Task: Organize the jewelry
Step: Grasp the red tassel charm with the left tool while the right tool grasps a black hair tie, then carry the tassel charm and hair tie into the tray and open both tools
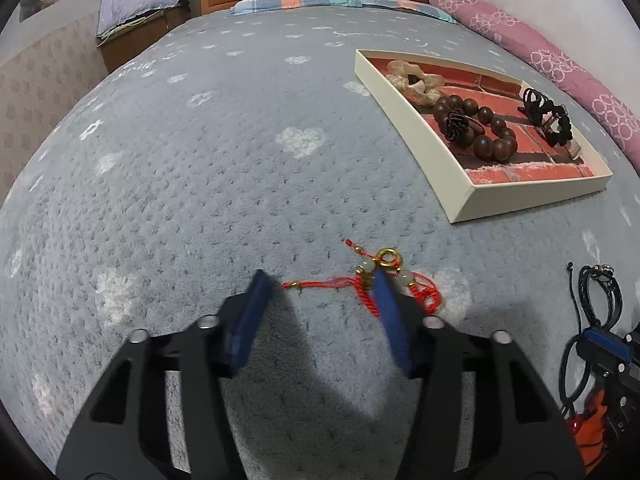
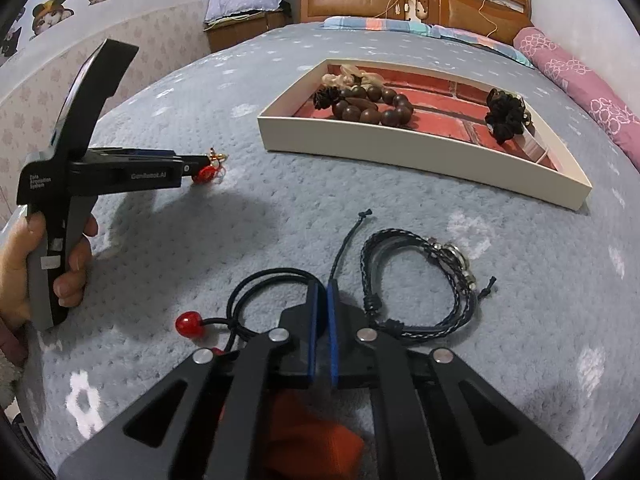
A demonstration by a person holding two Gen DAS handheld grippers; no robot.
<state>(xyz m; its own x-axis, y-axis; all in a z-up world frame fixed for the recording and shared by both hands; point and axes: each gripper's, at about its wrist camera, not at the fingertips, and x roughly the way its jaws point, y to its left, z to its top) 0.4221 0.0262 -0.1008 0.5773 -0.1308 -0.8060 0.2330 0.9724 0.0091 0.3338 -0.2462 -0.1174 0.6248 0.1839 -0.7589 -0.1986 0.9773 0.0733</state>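
**Two grippers working at jewelry on the bed**

The left gripper (image 1: 320, 280) is standing released astride the red-cord charm (image 1: 384, 276), whose cord is running crosswise between its fingers. The right gripper (image 2: 322, 292) is clenching a black cord (image 2: 344, 246). The tray (image 1: 420, 136) is lying beyond, to the right.

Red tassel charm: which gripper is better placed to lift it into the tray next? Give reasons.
Left. The left gripper has its jaws open around the red tassel charm on the blanket. The right gripper is off to the side, shut on a black cord.
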